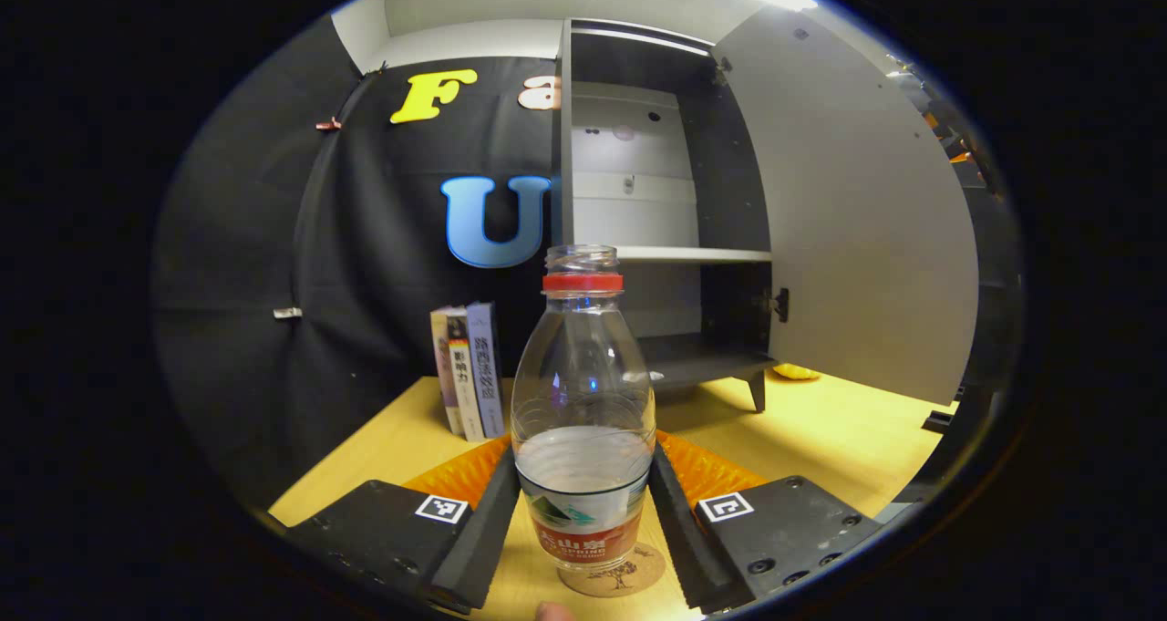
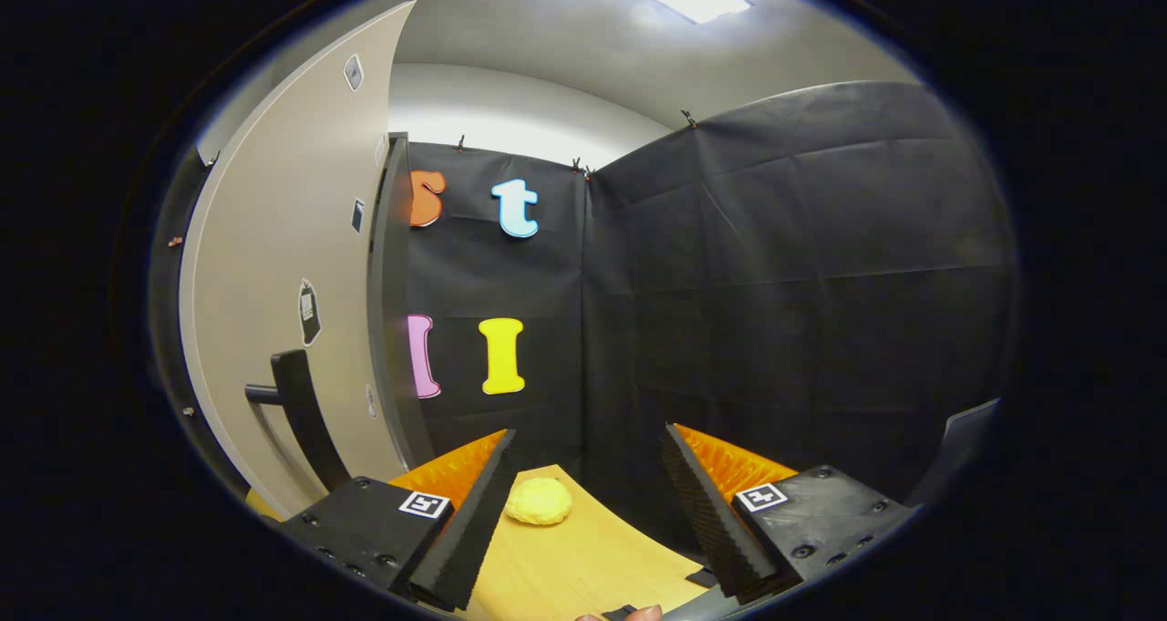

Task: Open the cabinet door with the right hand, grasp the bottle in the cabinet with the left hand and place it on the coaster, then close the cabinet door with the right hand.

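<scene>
Setting the clear plastic bottle with red neck ring (image 1: pixel 583 402) onto the round cork coaster (image 1: pixel 613 574), lower centre, left gripper (image 1: pixel 583 512) clenching it. Holding the right gripper (image 2: pixel 583 521) spread and empty beside the open grey cabinet door (image 2: pixel 292 265), frame left. Next, probably releasing, then pushing that door shut.

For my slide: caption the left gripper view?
Left gripper sets the bottle on the coaster; cabinet door open.

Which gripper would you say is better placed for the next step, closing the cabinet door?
The right gripper, probably. It is open and empty, with the open cabinet door and its handle close by. The left gripper flanks the bottle on the coaster.
</scene>
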The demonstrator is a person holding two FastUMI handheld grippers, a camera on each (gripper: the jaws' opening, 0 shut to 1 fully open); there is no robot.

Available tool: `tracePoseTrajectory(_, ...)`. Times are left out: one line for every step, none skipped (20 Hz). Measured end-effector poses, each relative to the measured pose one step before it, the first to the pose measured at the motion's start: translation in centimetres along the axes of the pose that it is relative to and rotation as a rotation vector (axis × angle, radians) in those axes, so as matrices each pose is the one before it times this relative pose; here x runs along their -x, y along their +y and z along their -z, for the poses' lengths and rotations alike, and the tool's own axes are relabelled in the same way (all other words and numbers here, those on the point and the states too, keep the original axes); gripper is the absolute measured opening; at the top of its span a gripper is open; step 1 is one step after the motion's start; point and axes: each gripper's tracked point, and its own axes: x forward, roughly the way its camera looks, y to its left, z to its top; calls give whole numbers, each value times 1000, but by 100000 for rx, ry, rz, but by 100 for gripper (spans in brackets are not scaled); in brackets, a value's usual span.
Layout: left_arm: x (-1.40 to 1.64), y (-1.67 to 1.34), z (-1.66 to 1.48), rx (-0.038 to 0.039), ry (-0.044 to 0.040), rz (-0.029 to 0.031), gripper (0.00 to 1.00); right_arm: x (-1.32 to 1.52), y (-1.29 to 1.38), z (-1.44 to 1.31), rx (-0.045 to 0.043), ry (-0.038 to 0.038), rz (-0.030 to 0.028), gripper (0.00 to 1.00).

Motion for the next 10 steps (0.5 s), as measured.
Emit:
tracePoseTrajectory(-99, -289, 901, 241, 540, 1493, 77, 38, -237, -28, 408, 33, 956, 98)
tracePoseTrajectory(-257, -211, 594, -513, 172, 1140, 77, 30, -136, 60, 282, 371, 589, 98)
tracePoseTrajectory(-195, -291, 438, -143, -654, 1486, 77, 10, -184, 143, 552, 542, 836, 98)
tracePoseTrajectory(-250, -324, 257, 170, -466, 1623, 77, -61, -127, 138, 887, 395, 796, 98)
tracePoseTrajectory(-263, -290, 367, 104, -405, 1515, 77, -52, -198, 97, 1220, 114, 890, 98)
tracePoseTrajectory(-201, -376, 284, -7, -141, 1605, 77, 32, -114, 87, 1424, 115, 596, 98)
tracePoseTrajectory(-206, -227, 414, -963, 255, 633, 77, 23, -95, 123, 1521, 274, 531, 98)
tracePoseTrajectory(-73, 54, 370, -1172, 535, -73, 77, 66, 31, 80, 1010, 299, 178, 98)
tracePoseTrajectory(-74, 6, 463, -23, 305, 258, 77, 72, 48, 44, 785, 172, 193, 98)
tracePoseTrajectory(-53, -3, 277, 709, 384, 276, 77, -20, 32, 68, 688, 156, 154, 98)
